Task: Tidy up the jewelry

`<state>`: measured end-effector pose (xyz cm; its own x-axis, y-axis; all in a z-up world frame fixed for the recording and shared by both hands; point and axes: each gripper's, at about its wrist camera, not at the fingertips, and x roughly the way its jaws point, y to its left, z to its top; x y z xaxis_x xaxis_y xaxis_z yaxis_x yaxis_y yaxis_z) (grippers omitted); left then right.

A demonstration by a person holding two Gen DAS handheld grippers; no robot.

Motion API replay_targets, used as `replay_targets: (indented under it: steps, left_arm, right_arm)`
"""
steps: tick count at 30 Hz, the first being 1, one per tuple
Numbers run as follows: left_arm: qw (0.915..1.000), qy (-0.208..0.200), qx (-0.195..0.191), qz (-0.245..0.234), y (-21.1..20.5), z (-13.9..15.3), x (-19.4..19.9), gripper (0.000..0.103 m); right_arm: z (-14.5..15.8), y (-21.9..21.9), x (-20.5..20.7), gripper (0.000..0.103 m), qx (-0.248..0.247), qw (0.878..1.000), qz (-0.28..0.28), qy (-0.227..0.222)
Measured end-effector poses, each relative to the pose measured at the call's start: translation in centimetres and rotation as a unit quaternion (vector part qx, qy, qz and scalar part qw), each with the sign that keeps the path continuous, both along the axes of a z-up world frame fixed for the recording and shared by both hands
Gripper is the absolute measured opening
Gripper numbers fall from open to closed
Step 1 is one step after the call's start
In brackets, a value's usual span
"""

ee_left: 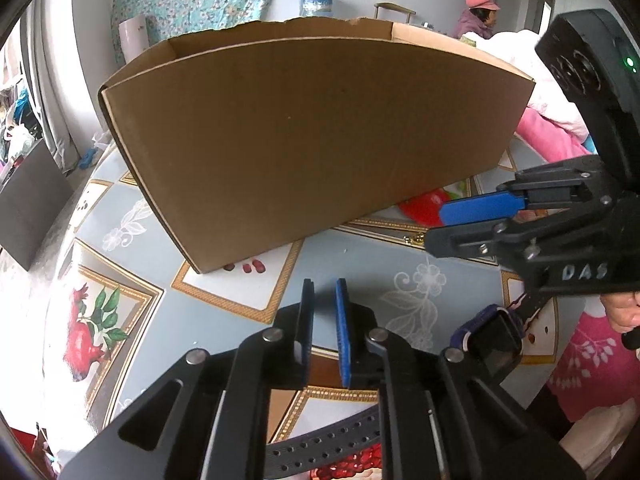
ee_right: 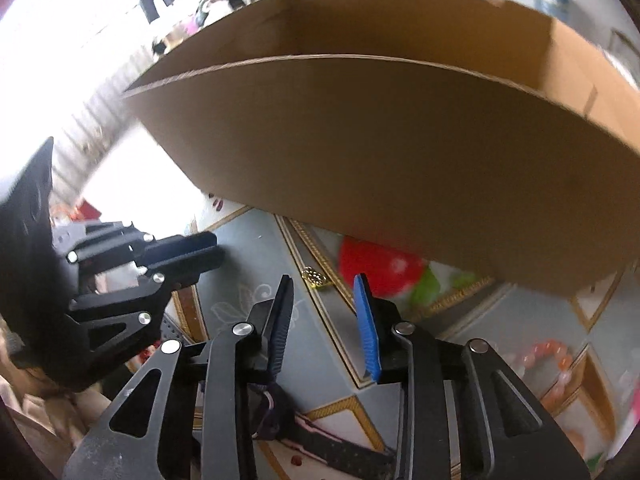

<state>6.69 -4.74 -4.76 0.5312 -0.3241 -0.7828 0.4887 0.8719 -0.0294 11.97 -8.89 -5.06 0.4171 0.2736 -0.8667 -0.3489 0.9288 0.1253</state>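
A small gold chain piece lies on the patterned tablecloth, just past the tips of my right gripper, which stands partly open with nothing between its fingers. From the left wrist view the same gold piece sits beside the right gripper. My left gripper hovers over the cloth, its jaws a narrow gap apart and empty. A watch with a black square face and a black perforated strap lies under and beside it. An orange bead bracelet rests at the right.
A large open cardboard box stands on the table right behind both grippers and fills the far side. A person's hand holds the right gripper. Another person in a pink hat sits far back.
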Motion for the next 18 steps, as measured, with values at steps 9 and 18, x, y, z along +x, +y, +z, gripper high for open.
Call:
replay_targets:
  steps: [9,18]
  left_arm:
    - [0.9999,-0.001,-0.016,-0.003,0.9,-0.1,-0.3,0.010]
    - [0.9997,-0.006,-0.024,0.002,1.9,-0.1,-0.6,0.010]
  right_arm:
    - [-0.2,3.2,0.2,0.007,-0.055,0.998,0.017,-0.009]
    - [0.4,1.9,0.3,0.000,0.017,1.000,-0.015,0.018]
